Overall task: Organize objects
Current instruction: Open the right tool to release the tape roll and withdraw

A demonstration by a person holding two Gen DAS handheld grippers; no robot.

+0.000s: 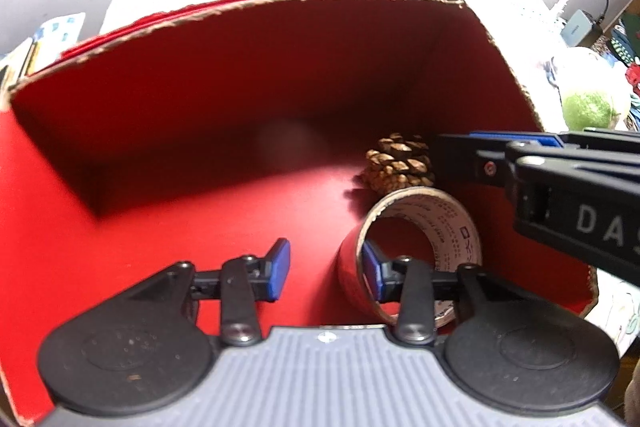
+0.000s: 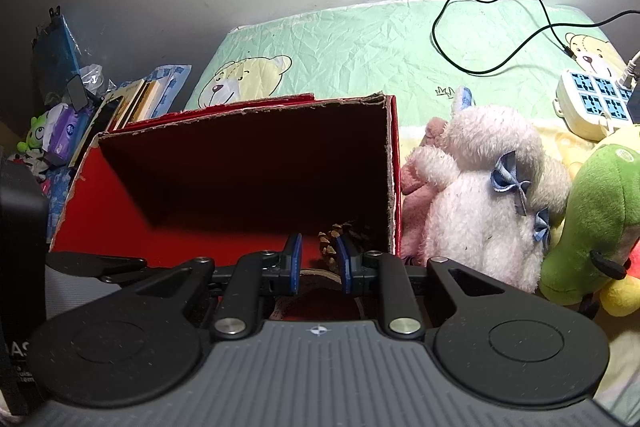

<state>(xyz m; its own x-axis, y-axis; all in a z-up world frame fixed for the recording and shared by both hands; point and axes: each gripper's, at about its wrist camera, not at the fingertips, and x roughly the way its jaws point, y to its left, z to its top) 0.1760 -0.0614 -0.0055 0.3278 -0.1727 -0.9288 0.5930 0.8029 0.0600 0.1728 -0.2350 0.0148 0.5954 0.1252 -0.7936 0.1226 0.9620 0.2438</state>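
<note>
A red cardboard box (image 1: 240,67) lies open toward me. On its floor are a brown pine cone (image 1: 400,163) and a tape roll (image 1: 448,223) with red tape and a printed card core, set on edge. My left gripper (image 1: 326,269) is open over the box floor. Its right pad (image 1: 372,271) sits inside the roll's hole, its left pad (image 1: 280,267) stands clear outside, and the roll's near wall lies between them unpressed. My right gripper (image 2: 319,263) is slightly open with nothing between its pads, pointing into the box (image 2: 240,163) toward the pine cone (image 2: 332,239). It also enters the left wrist view from the right (image 1: 452,157).
Right of the box lie a white plush toy (image 2: 480,195) and a green plush toy (image 2: 592,211). A white power strip (image 2: 588,103) and a black cable (image 2: 480,67) rest on the bear-print sheet (image 2: 360,43). Books and packets (image 2: 132,103) are stacked to the left.
</note>
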